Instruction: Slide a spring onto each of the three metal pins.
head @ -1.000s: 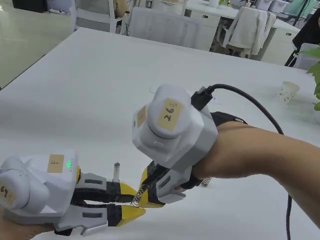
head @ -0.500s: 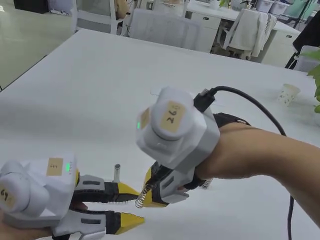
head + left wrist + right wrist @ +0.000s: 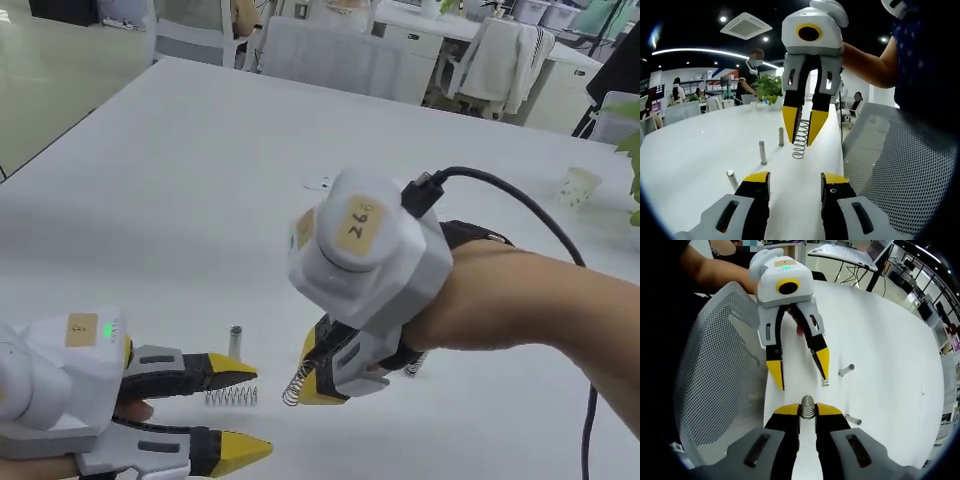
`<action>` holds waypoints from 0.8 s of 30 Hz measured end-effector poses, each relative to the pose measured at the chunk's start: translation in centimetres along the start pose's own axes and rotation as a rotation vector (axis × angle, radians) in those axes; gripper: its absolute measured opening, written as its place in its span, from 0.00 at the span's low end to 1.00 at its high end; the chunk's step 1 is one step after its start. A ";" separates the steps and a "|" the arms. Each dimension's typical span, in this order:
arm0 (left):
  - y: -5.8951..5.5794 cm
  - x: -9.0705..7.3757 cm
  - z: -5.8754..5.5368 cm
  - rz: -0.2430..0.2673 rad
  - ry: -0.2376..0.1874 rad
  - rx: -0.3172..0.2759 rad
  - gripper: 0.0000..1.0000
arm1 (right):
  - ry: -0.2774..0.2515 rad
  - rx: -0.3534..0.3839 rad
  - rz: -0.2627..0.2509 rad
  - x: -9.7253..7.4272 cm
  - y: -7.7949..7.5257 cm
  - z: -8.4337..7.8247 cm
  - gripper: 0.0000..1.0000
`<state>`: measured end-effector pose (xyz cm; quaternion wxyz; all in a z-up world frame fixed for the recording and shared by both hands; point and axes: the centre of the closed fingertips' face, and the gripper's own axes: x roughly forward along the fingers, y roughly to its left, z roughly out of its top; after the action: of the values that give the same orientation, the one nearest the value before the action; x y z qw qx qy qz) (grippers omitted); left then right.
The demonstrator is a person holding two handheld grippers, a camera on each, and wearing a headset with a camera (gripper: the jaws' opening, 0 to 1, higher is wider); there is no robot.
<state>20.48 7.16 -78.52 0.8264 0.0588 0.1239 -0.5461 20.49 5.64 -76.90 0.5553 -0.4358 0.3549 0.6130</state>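
Spring number one, a small silver wire coil spring (image 3: 296, 383), is pinched between the yellow-tipped jaws of the right gripper (image 3: 305, 385). It sits low over the white tabletop (image 3: 200, 180), tilted, with its free end poking out past the tips. I can't tell whether that end touches the table. In the right gripper view you look almost straight down the coil, and the jaws are closed snug on either side of it.

A second silver coil spring (image 3: 231, 397) lies flat on the table between the two grippers, just beside the upper jaw tip of the left gripper (image 3: 246, 412). A short silver metal pin (image 3: 236, 341) stands upright just behind that loose spring, bare. The left gripper view shows another bare metal pin (image 3: 731, 178) closer to that gripper, also upright.

The left gripper has its jaws spread wide with nothing between them, and the tips point across at the right gripper. Neither tip seems to be touching the loose spring, though it's close. From the left gripper view, the held spring hangs right in the middle, above the gap between the left jaws.

A grey mesh chair back (image 3: 720, 365) sits at the table edge.
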 end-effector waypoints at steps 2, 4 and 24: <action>0.1 -0.3 0.0 0.009 -0.003 -0.007 0.35 | 0.002 0.002 -0.002 0.0 -0.1 -0.1 0.09; 0.2 -0.5 -0.1 0.018 -0.005 -0.012 0.36 | 0.000 0.006 -0.002 -0.1 -0.2 -0.2 0.09; 1.6 -2.4 -0.8 0.098 -0.010 -0.051 0.43 | 0.015 0.060 -0.046 -1.7 -2.4 -2.2 0.09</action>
<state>20.91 10.12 -78.72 0.8539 0.0411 0.1305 -0.5020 23.20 3.36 -76.03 0.5792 -0.4318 0.3671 0.5859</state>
